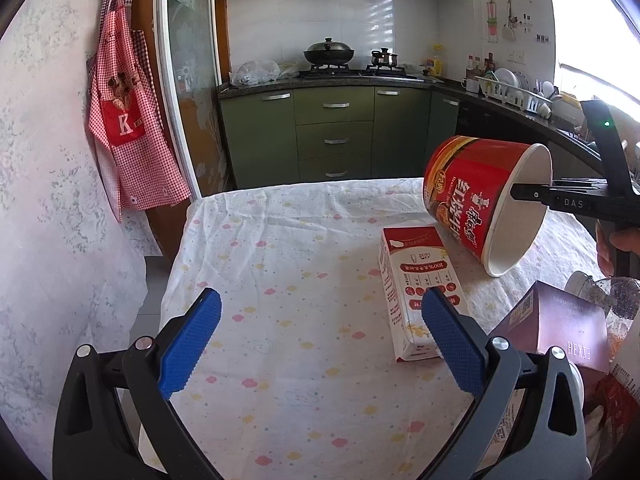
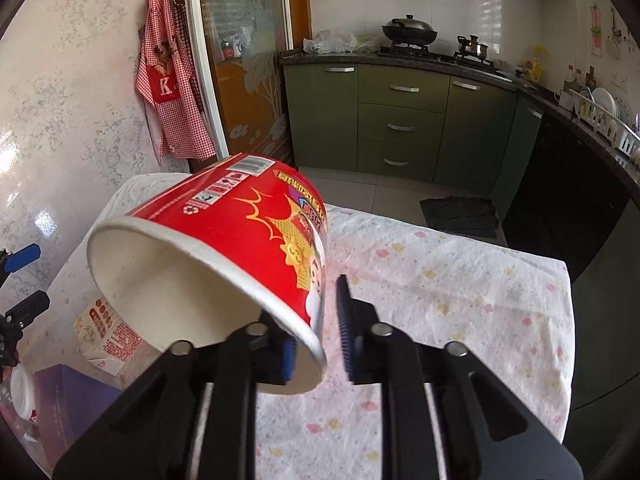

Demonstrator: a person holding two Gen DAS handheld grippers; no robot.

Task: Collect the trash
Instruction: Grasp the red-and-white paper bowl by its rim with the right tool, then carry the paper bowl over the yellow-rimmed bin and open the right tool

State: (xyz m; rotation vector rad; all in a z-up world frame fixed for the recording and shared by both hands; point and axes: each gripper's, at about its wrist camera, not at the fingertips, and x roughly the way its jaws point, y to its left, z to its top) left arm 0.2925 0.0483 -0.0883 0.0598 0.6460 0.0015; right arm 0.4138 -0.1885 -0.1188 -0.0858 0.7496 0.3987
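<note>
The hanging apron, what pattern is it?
Red-and-white gingham apron, with a red "K" pocket; clearest in the left wrist view.

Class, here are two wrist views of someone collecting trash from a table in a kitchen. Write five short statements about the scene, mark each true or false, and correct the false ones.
1. The right gripper pinches the rim of the red noodle cup. True.
2. The noodle cup stands upright on the tablecloth. False: it is tilted on its side and lifted, its open mouth showing.
3. The left gripper holds the milk carton. False: its jaws are open and hold nothing.
4. The milk carton lies flat on the tablecloth. True.
5. The noodle cup is full of noodles. False: its white inside looks empty.
</note>
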